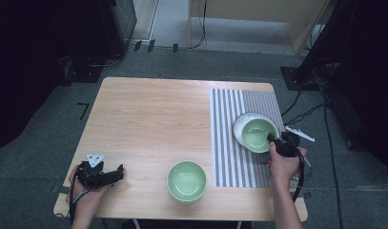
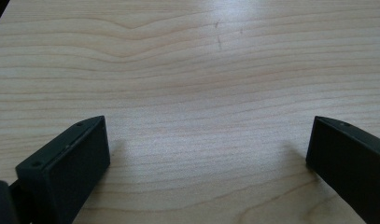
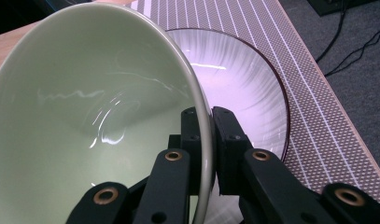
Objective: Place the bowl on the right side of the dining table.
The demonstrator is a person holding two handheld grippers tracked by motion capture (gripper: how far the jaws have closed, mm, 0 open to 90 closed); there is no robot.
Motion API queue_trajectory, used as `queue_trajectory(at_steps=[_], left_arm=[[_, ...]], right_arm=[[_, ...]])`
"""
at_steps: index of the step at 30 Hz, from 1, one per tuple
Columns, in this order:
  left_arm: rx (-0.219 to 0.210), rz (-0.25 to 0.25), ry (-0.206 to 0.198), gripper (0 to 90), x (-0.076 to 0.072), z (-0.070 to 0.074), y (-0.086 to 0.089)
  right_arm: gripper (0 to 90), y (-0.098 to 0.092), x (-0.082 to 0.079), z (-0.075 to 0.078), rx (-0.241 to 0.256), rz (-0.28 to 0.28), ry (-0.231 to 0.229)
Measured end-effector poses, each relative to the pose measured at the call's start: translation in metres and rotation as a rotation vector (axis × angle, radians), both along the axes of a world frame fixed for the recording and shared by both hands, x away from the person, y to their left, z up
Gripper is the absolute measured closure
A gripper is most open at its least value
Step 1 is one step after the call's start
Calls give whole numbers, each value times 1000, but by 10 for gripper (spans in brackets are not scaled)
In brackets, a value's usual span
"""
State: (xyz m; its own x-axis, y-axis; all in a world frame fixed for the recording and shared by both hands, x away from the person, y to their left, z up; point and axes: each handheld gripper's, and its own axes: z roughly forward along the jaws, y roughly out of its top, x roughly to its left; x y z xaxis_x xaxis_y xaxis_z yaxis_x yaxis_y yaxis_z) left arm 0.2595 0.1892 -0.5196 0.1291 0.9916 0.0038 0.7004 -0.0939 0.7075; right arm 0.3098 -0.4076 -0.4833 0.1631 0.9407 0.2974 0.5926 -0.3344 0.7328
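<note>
While the left gripper (image 1: pixel 116 173) rests low over the bare wood at the near left corner of the worktop (image 1: pixel 153 114), its jaws stand wide apart with nothing between them; the left gripper view looks along them at plain wood grain. Right of it, near the front edge and about mid-width, a green bowl (image 1: pixel 187 181) stands upright and alone, well apart from both grippers. Farther right, a striped mat (image 1: pixel 229 143) covers the right part of the worktop. On the mat sits a white plate (image 1: pixel 239 125) with a dark rim, and a second green bowl (image 1: pixel 257 133) sits tilted in it. The right gripper (image 1: pixel 271 139) is closed on the near right rim of that bowl: in the right gripper view the rim wall (image 3: pixel 204 116) runs between the two jaws, one inside the bowl and one outside, above the plate (image 3: pixel 243 84).
</note>
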Motion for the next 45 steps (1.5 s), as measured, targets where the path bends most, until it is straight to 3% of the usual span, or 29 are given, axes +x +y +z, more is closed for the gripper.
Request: queue_trajectory(at_steps=[4, 45], left_arm=[[0, 0, 0, 0, 0, 0, 0], [-1, 22, 0, 0, -5, 0, 2]], right_arm=[[850, -1, 2, -3, 10, -8, 18], [839, -9, 16, -11, 92, -61, 20]])
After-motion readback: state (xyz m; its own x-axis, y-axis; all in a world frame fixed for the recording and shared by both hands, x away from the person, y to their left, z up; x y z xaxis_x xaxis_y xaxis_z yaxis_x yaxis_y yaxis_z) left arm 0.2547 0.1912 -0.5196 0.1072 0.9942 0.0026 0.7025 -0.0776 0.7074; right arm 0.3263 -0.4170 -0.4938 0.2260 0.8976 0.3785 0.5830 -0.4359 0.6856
